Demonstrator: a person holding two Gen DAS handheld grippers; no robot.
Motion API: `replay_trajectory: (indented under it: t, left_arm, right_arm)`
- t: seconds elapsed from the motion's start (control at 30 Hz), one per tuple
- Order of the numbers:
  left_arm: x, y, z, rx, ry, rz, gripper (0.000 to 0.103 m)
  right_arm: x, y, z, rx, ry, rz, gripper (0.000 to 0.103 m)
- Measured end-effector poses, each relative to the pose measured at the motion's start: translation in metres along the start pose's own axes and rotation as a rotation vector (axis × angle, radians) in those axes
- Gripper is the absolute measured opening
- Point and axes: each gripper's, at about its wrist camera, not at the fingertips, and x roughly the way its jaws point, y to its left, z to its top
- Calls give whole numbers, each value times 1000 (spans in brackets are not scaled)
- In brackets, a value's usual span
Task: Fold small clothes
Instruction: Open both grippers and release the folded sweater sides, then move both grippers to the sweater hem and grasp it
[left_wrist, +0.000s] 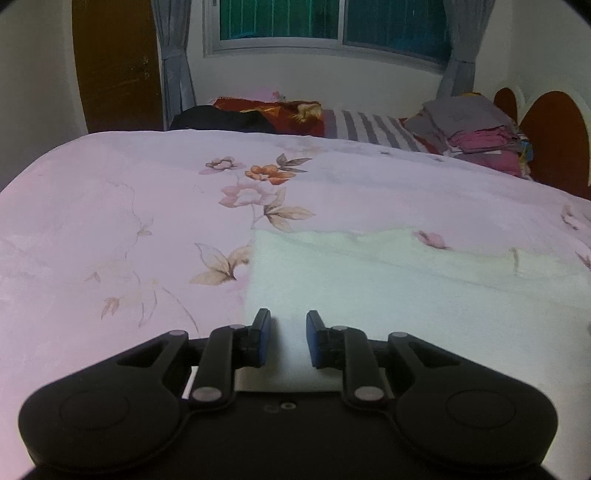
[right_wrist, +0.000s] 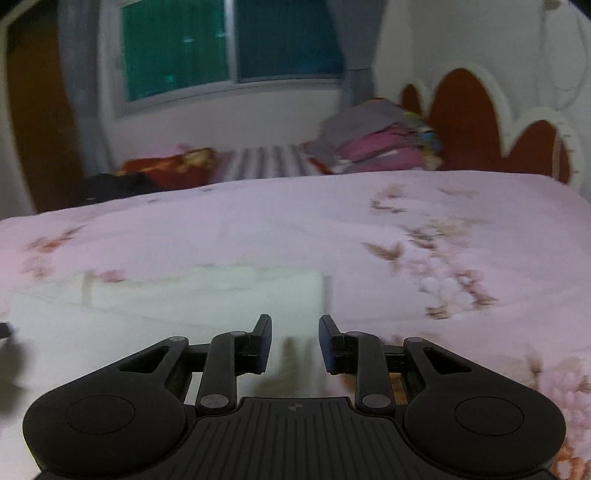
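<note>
A pale folded cloth (left_wrist: 369, 280) lies flat near the bed's (left_wrist: 110, 221) front edge. Left gripper (left_wrist: 288, 338) and right gripper (right_wrist: 294, 341) hover over it, jaws slightly apart, holding nothing. A clothes stack (left_wrist: 476, 136) sits by the headboard (left_wrist: 554, 144).

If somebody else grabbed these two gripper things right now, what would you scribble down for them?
Left gripper: open, nothing held, over the near left edge of the pale cloth.
Right gripper: open, nothing held, at the cloth's near right edge.
The cloth lies flat on the floral bedsheet; it looks folded at least once, judging by its straight edges.
A stack of folded clothes sits at the far side.
Left to do: probably another fold, though I cannot be sure.
</note>
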Motion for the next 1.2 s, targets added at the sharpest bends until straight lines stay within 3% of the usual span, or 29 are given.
replay_trajectory:
  t: [0.13, 0.27, 0.47, 0.83, 1.03, 1.2]
  left_arm:
    - [-8, -9, -15, 38, 3, 3, 23]
    - [-4, -9, -20, 50, 11, 22, 26]
    - [1, -9, -15, 11, 41, 38, 26]
    - [0, -27, -11, 62, 69, 120, 26]
    - [-30, -33, -13, 72, 57, 104, 24]
    - [-64, -38, -21, 96, 39, 61, 26]
  right_arm:
    - [2, 17, -11, -60, 59, 79, 28]
    - [15, 18, -25, -75, 122, 69, 28]
    - [20, 15, -31, -102, 138, 82, 28]
    - [24, 15, -29, -187, 165, 113, 28]
    - [9, 6, -20, -137, 168, 172, 29]
    - [-28, 8, -23, -118, 133, 196, 29]
